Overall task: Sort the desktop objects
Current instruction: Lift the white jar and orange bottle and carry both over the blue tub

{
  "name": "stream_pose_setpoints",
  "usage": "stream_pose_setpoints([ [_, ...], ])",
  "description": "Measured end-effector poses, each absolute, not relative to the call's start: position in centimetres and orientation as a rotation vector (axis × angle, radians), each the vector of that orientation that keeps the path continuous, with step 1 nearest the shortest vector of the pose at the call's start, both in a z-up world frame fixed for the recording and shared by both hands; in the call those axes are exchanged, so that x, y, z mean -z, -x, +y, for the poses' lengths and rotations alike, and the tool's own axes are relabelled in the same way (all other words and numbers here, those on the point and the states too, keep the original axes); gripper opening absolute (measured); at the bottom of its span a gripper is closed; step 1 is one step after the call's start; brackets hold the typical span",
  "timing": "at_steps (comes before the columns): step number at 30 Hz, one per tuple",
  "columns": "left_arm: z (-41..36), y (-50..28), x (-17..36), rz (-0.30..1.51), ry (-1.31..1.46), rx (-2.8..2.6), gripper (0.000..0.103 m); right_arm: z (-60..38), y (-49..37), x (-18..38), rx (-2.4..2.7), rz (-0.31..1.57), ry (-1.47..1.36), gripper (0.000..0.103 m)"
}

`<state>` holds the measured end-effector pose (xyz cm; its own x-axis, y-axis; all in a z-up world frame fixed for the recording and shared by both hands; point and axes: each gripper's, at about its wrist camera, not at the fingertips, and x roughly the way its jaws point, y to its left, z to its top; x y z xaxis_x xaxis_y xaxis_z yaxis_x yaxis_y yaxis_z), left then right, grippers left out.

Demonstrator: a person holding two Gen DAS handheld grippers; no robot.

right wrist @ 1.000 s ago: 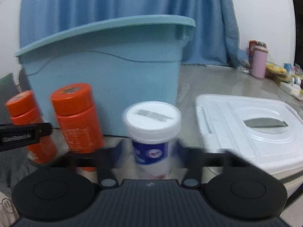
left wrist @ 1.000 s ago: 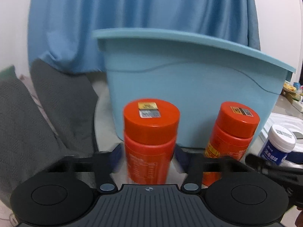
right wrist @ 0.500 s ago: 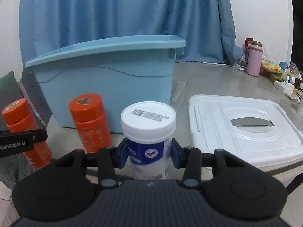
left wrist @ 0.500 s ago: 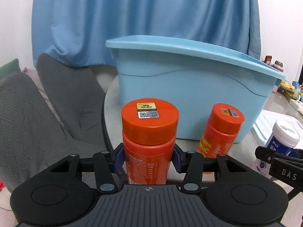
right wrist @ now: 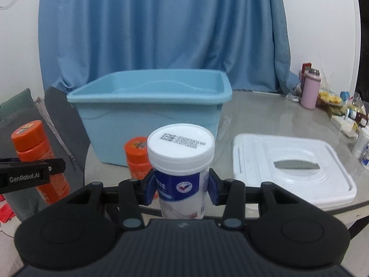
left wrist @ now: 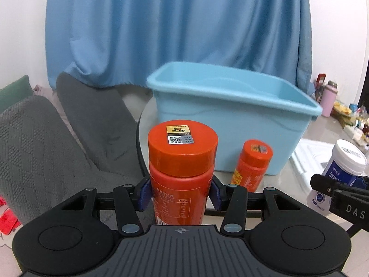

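Looking along the left gripper (left wrist: 180,195), we have its blue pads pressed against both sides of the orange bottle (left wrist: 182,173), just below the cap, so the bottle rides upright and cannot tip while we carry it. It is raised enough for us to see over the rim into the blue bin (left wrist: 233,120), which we judge to be where it is meant to go. The bottle is glossy orange plastic with a wide screw cap bearing a gold label and a small code sticker, and printed text runs down its body. A second orange bottle (left wrist: 252,165) stands on the table (left wrist: 322,133) just in front of the bin, not yet picked up. Looking along the right gripper (right wrist: 181,190), we clamp the white bottle (right wrist: 181,173) in the same way, pads against its blue band beneath the ribbed white cap, upright and also facing the bin. Its cap carries printed black code, and its lower body looks white with a faint pinkish picture, though blur makes that uncertain. The bin's white lid (right wrist: 293,168) lies flat on the table to the right, leaving the bin open; what is inside we cannot tell for sure.
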<state>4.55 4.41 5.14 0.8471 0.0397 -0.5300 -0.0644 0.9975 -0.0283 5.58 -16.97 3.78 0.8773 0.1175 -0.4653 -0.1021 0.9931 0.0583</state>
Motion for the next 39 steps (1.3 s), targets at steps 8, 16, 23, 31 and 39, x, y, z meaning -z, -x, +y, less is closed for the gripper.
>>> stream_pose_setpoints([
  [8,4.1,-3.8,-9.0,0.533,0.049,-0.051,0.05,-17.4,-5.3,-6.7,-0.114,0.471,-0.054,0.045],
  [16,3.5,-5.0,-11.4,0.525,0.038,-0.049,0.05,-17.2,-6.0,-8.4,-0.118,0.443,-0.036,0.045],
  [23,3.1,-6.8,-13.5,0.501,0.026,-0.027,0.05,-17.8,-7.3,-10.4,-0.104,0.393,-0.036,0.045],
  [31,2.3,-9.6,-15.4,0.47,0.023,-0.01,0.05,-18.0,-9.6,-11.7,-0.101,0.36,-0.045,0.045],
  [39,1.8,-13.1,-16.6,0.458,0.024,0.002,0.05,-17.6,-12.3,-12.3,-0.105,0.342,-0.036,0.045],
])
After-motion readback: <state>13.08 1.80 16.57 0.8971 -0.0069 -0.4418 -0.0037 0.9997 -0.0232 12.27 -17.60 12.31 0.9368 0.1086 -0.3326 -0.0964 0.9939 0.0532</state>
